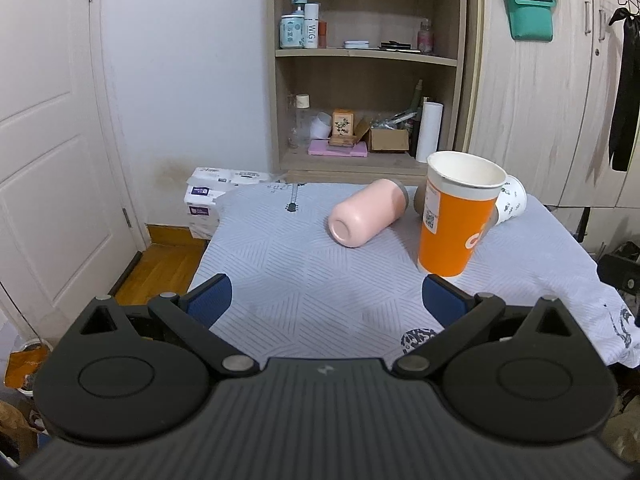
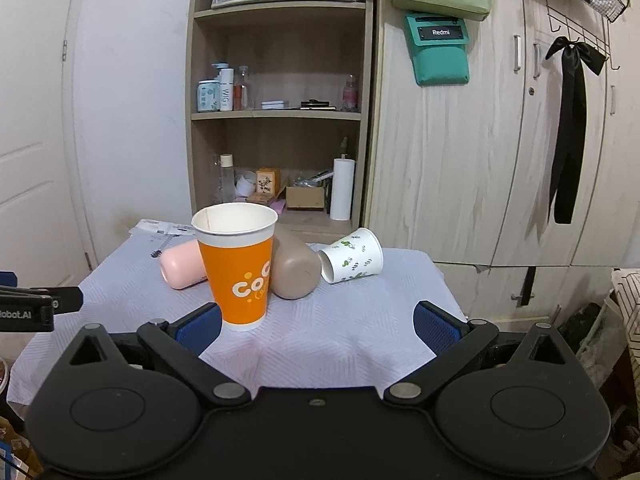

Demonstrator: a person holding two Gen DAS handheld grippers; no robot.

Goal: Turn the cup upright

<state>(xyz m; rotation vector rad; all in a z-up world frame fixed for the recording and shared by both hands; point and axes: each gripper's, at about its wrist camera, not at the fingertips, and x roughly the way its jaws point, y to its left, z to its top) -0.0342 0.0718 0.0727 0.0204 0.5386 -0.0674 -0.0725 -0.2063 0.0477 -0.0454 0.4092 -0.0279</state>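
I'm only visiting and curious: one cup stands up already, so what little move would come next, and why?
Probably the right tongs, open and empty, move forward toward the white leaf-print paper cup. It lies on its side on the table's right half, nearest them, while the orange paper cup already stands upright.

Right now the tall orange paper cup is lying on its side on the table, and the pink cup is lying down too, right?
Not quite. The tall orange paper cup stands upright, open end up, as the right wrist view shows. The pink cup is indeed lying on its side.
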